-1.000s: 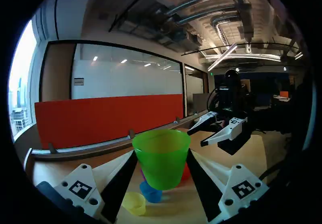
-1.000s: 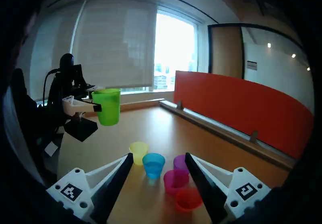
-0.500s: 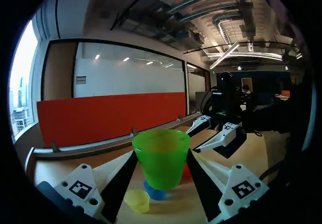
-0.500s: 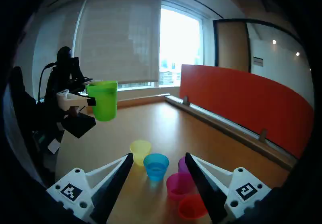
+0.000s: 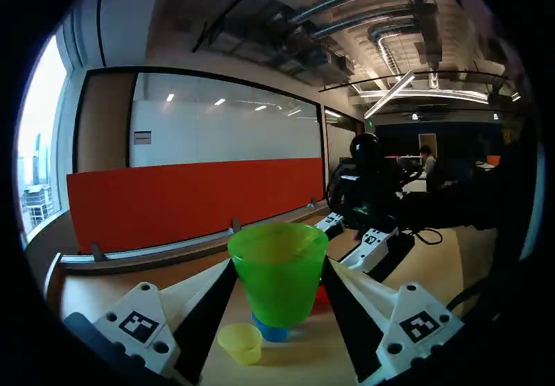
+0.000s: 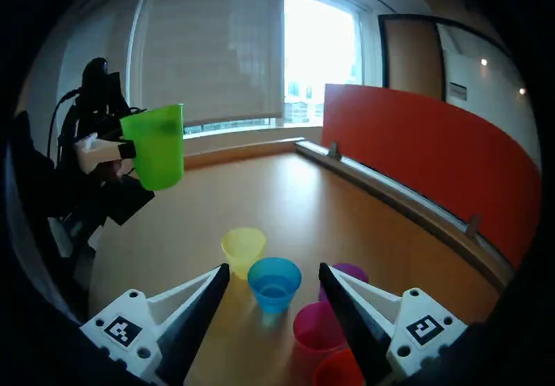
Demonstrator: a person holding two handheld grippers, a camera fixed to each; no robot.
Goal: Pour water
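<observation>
Green cup (image 5: 279, 275): up off the table (image 6: 291, 198), about upright, sitting squarely between the left fingers.
Left gripper (image 5: 279, 266): both fingers pressing the green cup's sides, a firm clamp.
Right gripper (image 6: 272, 269): fingers spread wide, gripping nothing; the green cup hangs far off to their left.
Blue cup (image 6: 275, 284): on the table, framed in the gap between the right fingers.
Yellow cup (image 6: 243, 247): just beside blue, toward the left-hand finger.
Purple cup (image 6: 347, 273): peeking out behind the right-hand finger.
Magenta cup (image 6: 312, 330): nearer, against that same finger's inner edge.
Red cup (image 6: 333, 373): nearest of all, partly hidden by it.
Partition (image 6: 430, 150): orange-red, well beyond the fingertips.
</observation>
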